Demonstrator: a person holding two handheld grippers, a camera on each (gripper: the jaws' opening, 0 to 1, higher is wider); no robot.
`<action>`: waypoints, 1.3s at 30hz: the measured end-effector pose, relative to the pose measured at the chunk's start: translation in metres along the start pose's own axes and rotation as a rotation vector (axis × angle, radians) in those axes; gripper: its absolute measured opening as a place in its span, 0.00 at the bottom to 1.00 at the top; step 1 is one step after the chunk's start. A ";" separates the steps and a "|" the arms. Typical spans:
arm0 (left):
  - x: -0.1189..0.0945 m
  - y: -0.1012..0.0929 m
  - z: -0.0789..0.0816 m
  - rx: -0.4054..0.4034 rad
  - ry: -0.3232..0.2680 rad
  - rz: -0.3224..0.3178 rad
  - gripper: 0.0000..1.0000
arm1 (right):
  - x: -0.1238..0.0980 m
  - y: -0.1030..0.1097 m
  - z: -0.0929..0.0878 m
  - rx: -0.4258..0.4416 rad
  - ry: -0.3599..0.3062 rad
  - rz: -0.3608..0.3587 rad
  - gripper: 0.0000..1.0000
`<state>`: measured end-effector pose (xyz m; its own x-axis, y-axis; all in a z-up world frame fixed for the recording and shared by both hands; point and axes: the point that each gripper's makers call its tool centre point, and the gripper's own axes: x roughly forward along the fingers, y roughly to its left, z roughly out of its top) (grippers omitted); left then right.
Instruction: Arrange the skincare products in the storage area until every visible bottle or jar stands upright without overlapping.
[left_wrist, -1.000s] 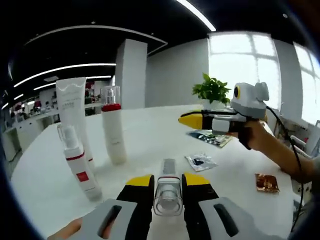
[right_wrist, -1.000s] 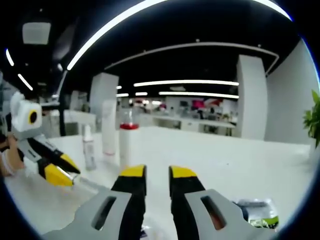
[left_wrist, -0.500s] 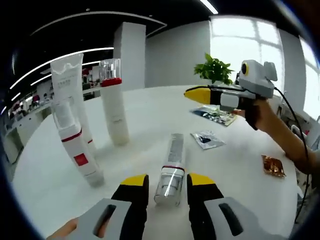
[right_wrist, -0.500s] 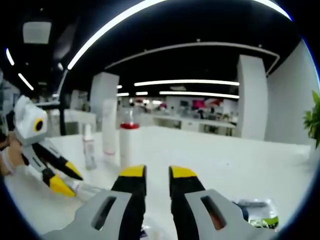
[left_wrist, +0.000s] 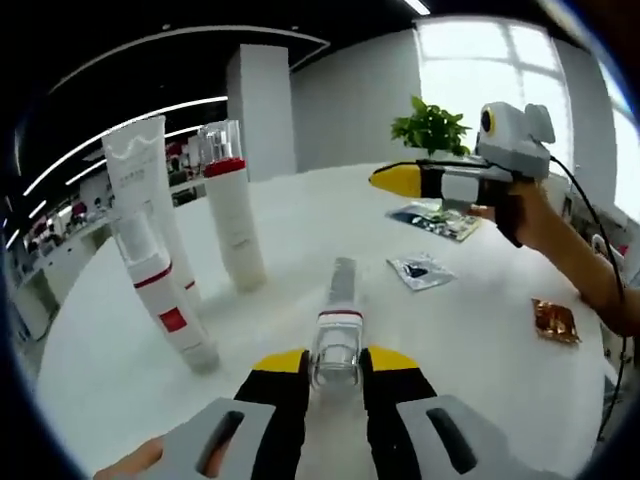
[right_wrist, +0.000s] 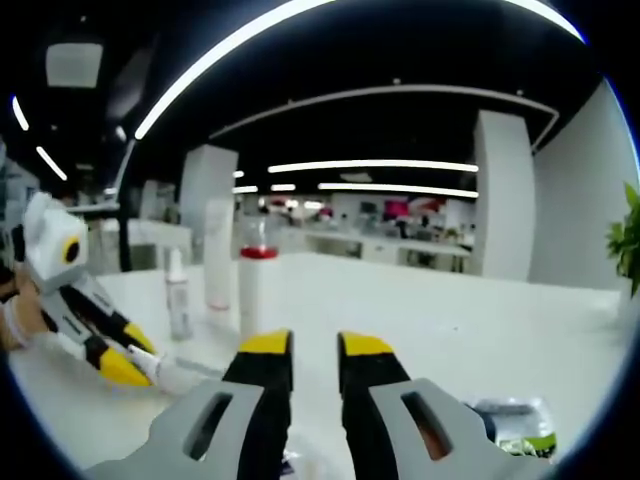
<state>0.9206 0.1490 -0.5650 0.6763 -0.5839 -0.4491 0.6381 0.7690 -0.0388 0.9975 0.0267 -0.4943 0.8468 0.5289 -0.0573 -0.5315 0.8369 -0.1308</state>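
On the white round table (left_wrist: 300, 250) a slim bottle (left_wrist: 338, 320) with a red band and a clear cap lies on its side, pointing away from me. My left gripper (left_wrist: 335, 365) is shut on its cap, a yellow jaw touching each side. The right gripper view shows the left gripper (right_wrist: 128, 362) low at the left with that lying bottle (right_wrist: 190, 373). A white tube (left_wrist: 140, 195), a pump bottle (left_wrist: 165, 305) and a tall red-collared bottle (left_wrist: 233, 225) stand at the left. My right gripper (right_wrist: 315, 345) hovers with a narrow gap and nothing between its jaws; it also hangs at the far right (left_wrist: 400, 180).
Flat sachets lie on the right half of the table: a dark one (left_wrist: 437, 220), a small one (left_wrist: 420, 270) and a brown one (left_wrist: 555, 322). A potted plant (left_wrist: 432, 125) stands at the far edge. The standing bottles (right_wrist: 250, 290) sit mid-left; another sachet (right_wrist: 512, 420) lies low right.
Half a second ago my left jaws stood wider apart around the lying bottle; now they have closed onto its cap. The right gripper has hardly moved.
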 end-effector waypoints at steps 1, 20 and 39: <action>-0.002 0.001 0.004 -0.011 -0.019 -0.001 0.21 | 0.000 0.000 0.000 0.000 -0.001 0.000 0.16; -0.039 0.007 0.072 -0.020 -0.469 0.100 0.20 | 0.001 0.001 -0.002 -0.001 0.007 0.001 0.16; -0.048 0.003 0.080 -0.012 -0.560 0.118 0.20 | 0.000 0.001 -0.004 -0.007 0.013 0.002 0.16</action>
<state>0.9195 0.1589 -0.4725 0.8364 -0.5406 0.0902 0.5448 0.8381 -0.0287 0.9970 0.0267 -0.4986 0.8461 0.5284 -0.0701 -0.5328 0.8350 -0.1372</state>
